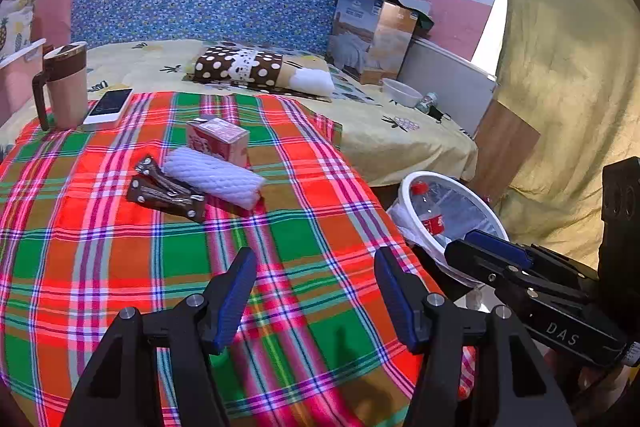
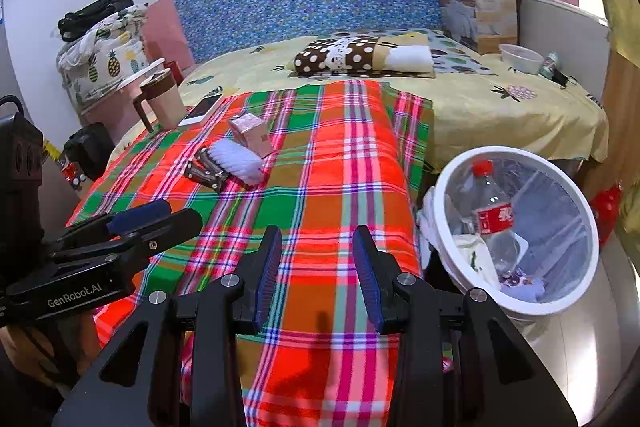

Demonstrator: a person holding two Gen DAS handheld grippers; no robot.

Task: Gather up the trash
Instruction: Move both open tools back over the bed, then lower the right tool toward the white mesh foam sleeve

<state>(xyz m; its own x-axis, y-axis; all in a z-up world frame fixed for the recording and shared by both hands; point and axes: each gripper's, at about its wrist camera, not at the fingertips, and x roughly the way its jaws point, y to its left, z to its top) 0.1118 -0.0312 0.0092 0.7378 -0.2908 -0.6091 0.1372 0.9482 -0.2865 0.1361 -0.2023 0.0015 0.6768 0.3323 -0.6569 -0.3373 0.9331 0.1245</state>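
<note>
Counting the trash on the plaid cloth (image 1: 120, 247) spread over the bed (image 1: 400, 135): one pink carton (image 1: 218, 139), one white foam net sleeve (image 1: 214, 177), and what look like two brown snack wrappers (image 1: 166, 189), though they overlap and the number is hard to be sure of. The sleeve lies just in front of the carton, touching it, and the wrappers lie against the sleeve's near left side. One white bin (image 2: 516, 227) with a clear liner stands on the floor beside the bed's right edge; inside it lies one clear plastic bottle (image 2: 490, 215) with a red cap and red label, plus some crumpled scraps at the bottom.

Two tongs hover over the near part of the cloth, well apart from the trash. The left tongs (image 1: 316, 291) stand wide open with nothing between the blue pads. The right tongs (image 2: 316, 267) are parted more narrowly, also empty, with bare cloth showing in the gap.

At the far left of the bed stand one lidded mug (image 1: 66, 87) and one phone (image 1: 108, 109), side by side. One polka-dot pillow (image 1: 240, 67), one paper bag (image 1: 370, 39) and one white bowl (image 1: 402, 93) sit farther back.
</note>
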